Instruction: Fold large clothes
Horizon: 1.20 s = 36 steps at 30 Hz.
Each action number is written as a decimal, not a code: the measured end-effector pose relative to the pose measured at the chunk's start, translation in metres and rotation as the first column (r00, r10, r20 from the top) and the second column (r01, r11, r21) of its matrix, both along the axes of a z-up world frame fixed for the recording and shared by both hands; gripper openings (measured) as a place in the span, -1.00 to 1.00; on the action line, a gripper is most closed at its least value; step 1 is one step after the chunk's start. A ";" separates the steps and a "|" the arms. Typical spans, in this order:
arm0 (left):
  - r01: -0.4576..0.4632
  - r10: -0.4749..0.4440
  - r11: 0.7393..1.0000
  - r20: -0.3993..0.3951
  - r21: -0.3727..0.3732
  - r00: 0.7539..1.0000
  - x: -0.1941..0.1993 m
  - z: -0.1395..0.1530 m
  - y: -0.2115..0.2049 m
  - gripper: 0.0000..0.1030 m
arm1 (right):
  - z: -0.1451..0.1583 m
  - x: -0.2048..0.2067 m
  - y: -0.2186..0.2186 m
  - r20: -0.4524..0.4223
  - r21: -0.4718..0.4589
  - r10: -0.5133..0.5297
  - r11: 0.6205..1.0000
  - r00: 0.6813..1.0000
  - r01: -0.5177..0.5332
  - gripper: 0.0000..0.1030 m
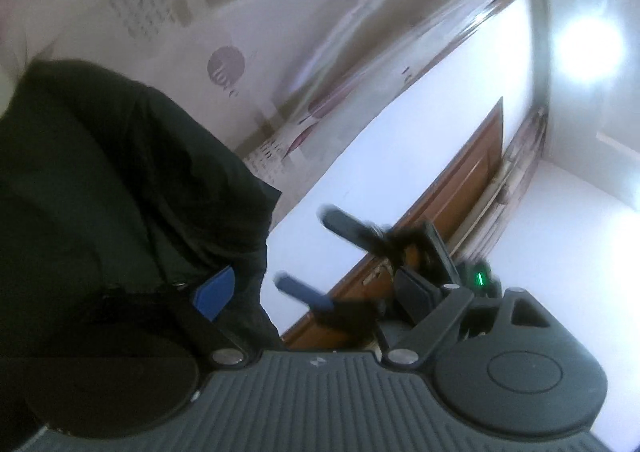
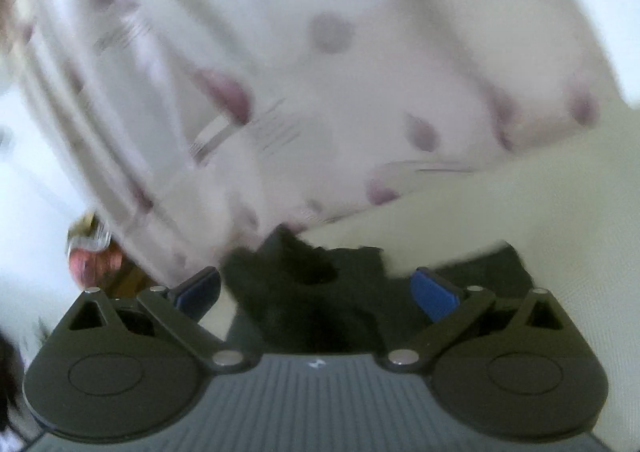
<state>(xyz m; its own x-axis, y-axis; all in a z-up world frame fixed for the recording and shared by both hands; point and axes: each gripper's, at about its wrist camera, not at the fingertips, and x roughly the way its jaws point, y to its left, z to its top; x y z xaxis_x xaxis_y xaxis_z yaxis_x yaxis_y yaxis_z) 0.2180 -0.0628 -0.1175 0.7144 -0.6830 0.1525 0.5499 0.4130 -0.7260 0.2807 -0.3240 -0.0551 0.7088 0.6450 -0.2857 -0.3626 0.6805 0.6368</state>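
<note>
In the left wrist view a black garment (image 1: 120,191) fills the left side and hangs over my left gripper's blue left pad (image 1: 214,294). My left gripper (image 1: 314,276) has its jaws wide apart and no cloth is pinched between them. Beyond it, my right gripper (image 1: 302,246) shows two blue fingers spread apart and empty. In the blurred right wrist view, my right gripper (image 2: 316,288) stands open just above a bunched part of the black garment (image 2: 352,264), which lies on a cream surface (image 2: 520,203).
A floral-patterned pale fabric (image 1: 280,31) fills the background, and it also appears in the right wrist view (image 2: 320,71). A brown wooden door frame (image 1: 460,187) and a bright lamp (image 1: 588,47) show at right. A reddish object (image 2: 88,260) sits low at left.
</note>
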 end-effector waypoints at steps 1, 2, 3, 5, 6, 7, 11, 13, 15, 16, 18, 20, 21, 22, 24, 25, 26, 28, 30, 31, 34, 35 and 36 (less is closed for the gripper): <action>-0.008 0.008 1.000 0.008 0.000 1.000 -0.007 -0.001 0.004 0.67 | 0.006 0.008 0.013 0.010 -0.049 0.041 0.998 0.999 -0.040 0.98; -0.019 0.019 1.000 0.015 0.002 1.000 -0.008 -0.003 0.002 0.67 | 0.009 0.013 0.026 0.008 -0.104 0.064 0.993 0.998 -0.063 0.98; -0.032 0.032 0.999 0.022 0.004 0.999 -0.012 -0.005 0.004 0.67 | 0.011 0.019 0.039 0.006 -0.151 0.096 0.984 0.995 -0.094 0.91; -0.046 0.046 0.999 0.027 0.013 0.999 -0.027 -0.008 0.008 0.70 | 0.007 0.026 0.060 -0.007 -0.205 0.152 0.967 0.988 -0.151 0.43; -0.049 0.048 0.999 0.027 0.023 0.998 -0.031 -0.008 0.008 0.72 | 0.005 0.026 0.070 -0.016 -0.257 0.160 0.953 0.987 -0.159 -0.31; -0.051 0.050 0.998 0.025 0.040 0.998 -0.038 -0.006 0.012 0.76 | 0.004 0.026 0.082 -0.023 -0.335 0.157 0.929 0.987 -0.156 -0.55; -0.117 0.113 0.982 0.038 0.149 0.993 -0.061 0.012 0.026 1.00 | 0.013 0.014 0.107 0.065 -0.517 0.163 0.849 0.984 -0.107 -0.73; -0.159 0.159 0.973 0.014 0.167 0.987 -0.063 0.017 0.040 1.00 | 0.030 -0.004 0.101 0.155 -0.562 0.159 0.826 0.975 -0.046 -0.74; -0.178 0.183 0.970 -0.019 0.168 0.983 -0.062 0.019 0.052 1.00 | 0.038 -0.016 0.090 0.200 -0.588 0.137 0.809 0.970 0.007 -0.77; -0.200 0.209 0.958 -0.022 0.203 0.978 -0.061 0.021 0.054 1.00 | 0.038 -0.020 0.083 0.203 -0.601 0.119 0.799 0.972 0.027 -0.77; -0.205 0.224 0.942 -0.044 0.265 0.973 -0.052 0.021 0.054 1.00 | 0.027 -0.021 0.067 0.190 -0.610 0.081 0.791 0.978 0.053 -0.77; -0.172 0.205 0.948 -0.101 0.268 0.974 -0.039 0.016 0.052 1.00 | 0.015 -0.026 0.041 0.162 -0.580 0.017 0.811 0.987 0.081 -0.77; -0.156 0.193 0.950 -0.114 0.271 0.975 -0.035 0.014 0.049 1.00 | 0.007 -0.028 0.026 0.149 -0.546 -0.025 0.831 0.989 0.104 -0.78; -0.150 0.190 0.946 -0.115 0.287 0.975 -0.031 0.012 0.043 1.00 | 0.001 -0.032 0.012 0.144 -0.503 -0.056 0.855 0.988 0.122 -0.78; -0.156 0.197 0.927 -0.090 0.340 0.976 -0.026 0.011 0.031 1.00 | -0.011 -0.034 -0.011 0.123 -0.450 -0.122 0.878 0.985 0.165 -0.79; -0.167 0.207 0.915 -0.072 0.367 0.976 -0.025 0.009 0.026 1.00 | -0.020 -0.034 -0.020 0.108 -0.437 -0.156 0.880 0.982 0.187 -0.83; -0.180 0.219 0.902 -0.054 0.393 0.974 -0.024 0.008 0.021 1.00 | -0.030 -0.033 -0.027 0.082 -0.432 -0.188 0.878 0.979 0.205 -0.88; -0.183 0.219 0.882 -0.034 0.435 0.975 -0.023 0.001 0.015 1.00 | -0.053 -0.032 -0.040 0.021 -0.426 -0.210 0.882 0.977 0.199 -0.88; -0.180 0.212 0.879 -0.024 0.442 0.977 -0.022 -0.001 0.015 1.00 | -0.061 -0.035 -0.052 -0.002 -0.362 -0.245 0.904 0.970 0.228 -0.87; -0.175 0.205 0.883 -0.024 0.436 0.978 -0.021 -0.003 0.015 1.00 | -0.061 -0.038 -0.067 -0.032 -0.274 -0.272 0.928 0.962 0.254 -0.87; -0.161 0.188 0.884 -0.018 0.439 0.982 -0.022 -0.004 0.015 1.00 | -0.059 -0.038 -0.099 -0.151 -0.100 -0.287 0.957 0.946 0.274 -0.17; -0.156 0.182 0.884 -0.017 0.440 0.983 -0.022 -0.004 0.014 1.00 | -0.057 -0.034 -0.102 -0.179 -0.076 -0.270 0.963 0.946 0.260 0.71; -0.152 0.177 0.883 -0.015 0.443 0.984 -0.020 -0.004 0.013 1.00 | -0.058 -0.031 -0.102 -0.209 -0.054 -0.232 0.973 0.950 0.226 1.00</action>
<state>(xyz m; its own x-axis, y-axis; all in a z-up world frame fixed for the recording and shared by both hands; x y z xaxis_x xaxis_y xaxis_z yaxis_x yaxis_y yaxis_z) 0.1981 -0.0498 -0.1212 0.8208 -0.5430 -0.1771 0.4115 0.7772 -0.4761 0.2500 -0.4256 -0.1128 0.7577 0.4615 -0.4614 -0.0534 0.7486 0.6609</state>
